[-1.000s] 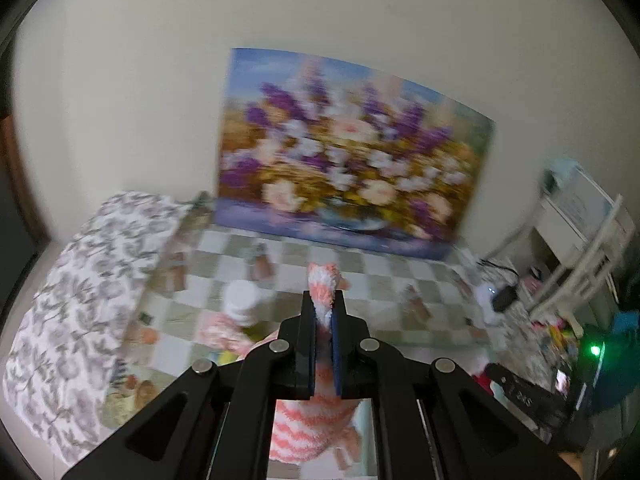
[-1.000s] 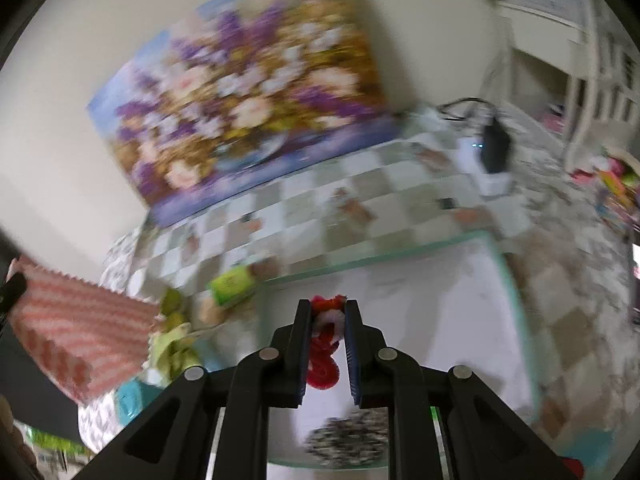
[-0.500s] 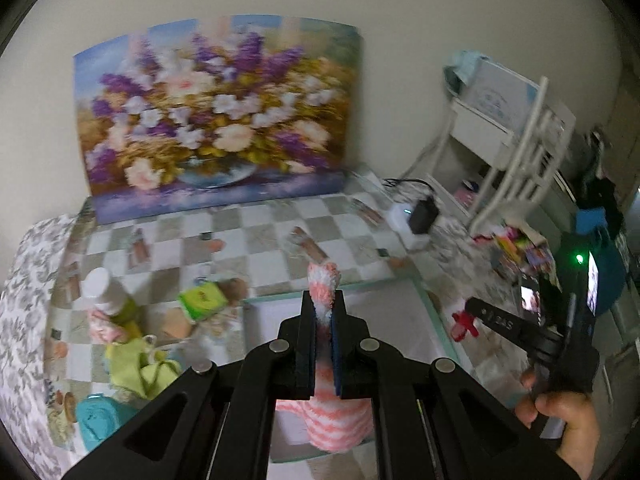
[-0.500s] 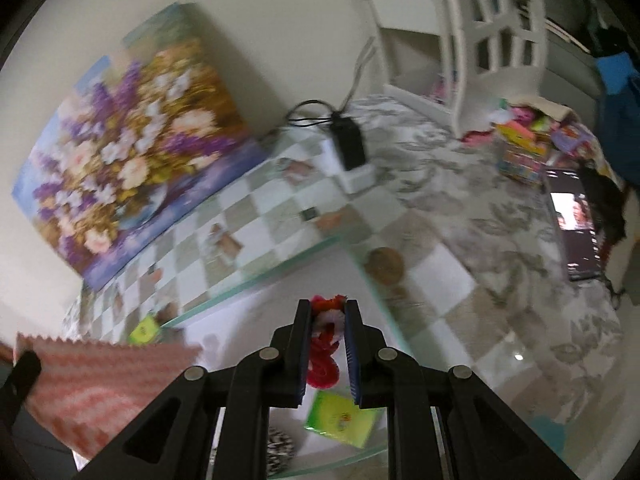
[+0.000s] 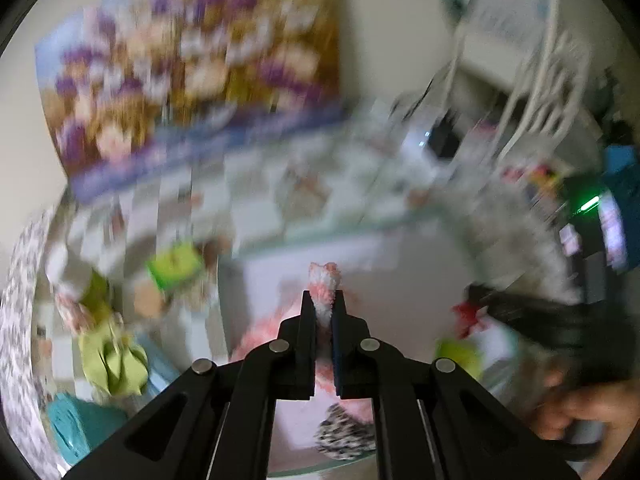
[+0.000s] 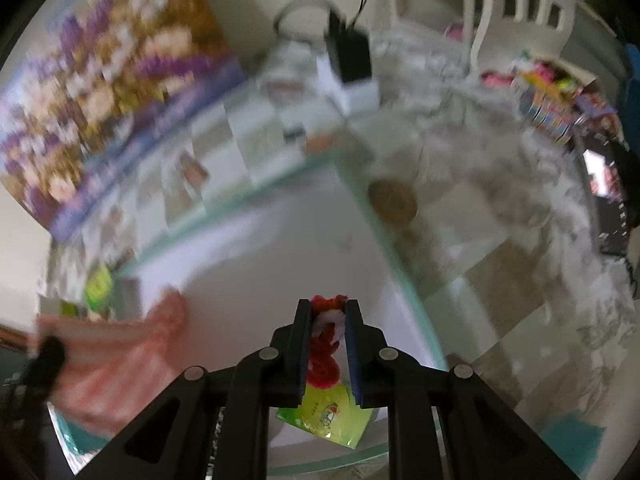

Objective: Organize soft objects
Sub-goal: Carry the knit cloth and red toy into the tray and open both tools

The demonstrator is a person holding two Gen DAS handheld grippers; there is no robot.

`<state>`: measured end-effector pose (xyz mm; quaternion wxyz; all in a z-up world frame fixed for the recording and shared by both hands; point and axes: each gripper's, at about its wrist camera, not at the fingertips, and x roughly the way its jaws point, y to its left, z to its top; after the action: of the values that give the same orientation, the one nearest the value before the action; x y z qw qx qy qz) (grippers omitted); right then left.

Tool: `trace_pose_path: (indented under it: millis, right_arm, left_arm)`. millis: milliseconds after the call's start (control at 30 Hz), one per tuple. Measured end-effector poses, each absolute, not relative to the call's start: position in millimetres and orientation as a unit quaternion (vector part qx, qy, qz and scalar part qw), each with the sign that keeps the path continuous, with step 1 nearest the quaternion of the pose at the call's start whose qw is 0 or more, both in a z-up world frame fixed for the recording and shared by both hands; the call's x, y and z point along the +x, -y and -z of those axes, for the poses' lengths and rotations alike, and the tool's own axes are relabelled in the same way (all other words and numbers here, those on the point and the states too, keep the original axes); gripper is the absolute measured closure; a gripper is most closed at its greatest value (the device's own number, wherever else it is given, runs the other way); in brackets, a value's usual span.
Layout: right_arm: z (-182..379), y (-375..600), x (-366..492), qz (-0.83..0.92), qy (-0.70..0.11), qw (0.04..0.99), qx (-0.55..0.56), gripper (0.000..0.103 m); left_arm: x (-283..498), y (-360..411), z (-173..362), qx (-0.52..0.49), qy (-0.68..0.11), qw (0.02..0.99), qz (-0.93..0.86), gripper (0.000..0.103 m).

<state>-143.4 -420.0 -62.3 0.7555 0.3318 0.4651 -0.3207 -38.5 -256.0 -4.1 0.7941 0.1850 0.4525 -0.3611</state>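
Observation:
My left gripper [image 5: 323, 300] is shut on a pink-and-white striped fuzzy cloth [image 5: 325, 286], which hangs below it over a glass table [image 5: 400, 256]. The cloth also shows at the left of the right wrist view [image 6: 120, 352]. My right gripper [image 6: 329, 312] is shut on a red-and-white fuzzy toy [image 6: 325, 344] above the same table [image 6: 280, 248]; it shows blurred at the right of the left wrist view [image 5: 468, 316]. A speckled soft item [image 5: 344, 432] lies on the table below my left gripper.
A green packet [image 6: 326, 416] lies on the table under my right gripper. Green and teal cloths [image 5: 112, 360] and a green box [image 5: 174, 266] lie on the checkered floor to the left. A flower painting [image 5: 192, 76] leans on the wall. A white chair [image 6: 520, 8] stands at right.
Both views have swung and are now motion-blurred. Both grippers have come lower over the glass table and closer together, each still shut on its soft item.

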Motion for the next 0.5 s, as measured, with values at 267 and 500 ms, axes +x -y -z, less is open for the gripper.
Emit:
trace_pose_path:
  millis: [267,500]
  right_arm:
    - [75,411,-136,0.315,-0.492,0.75,0.311,0.061]
    - [64,404,-129,0.325,-0.502,0.753,0.277,0.032]
  left_arm:
    - [-19,250,79,0.217,-0.552,0.755,0.28,0.081]
    - [-20,242,58,0.196,-0.538,0.77,0.281,0.036]
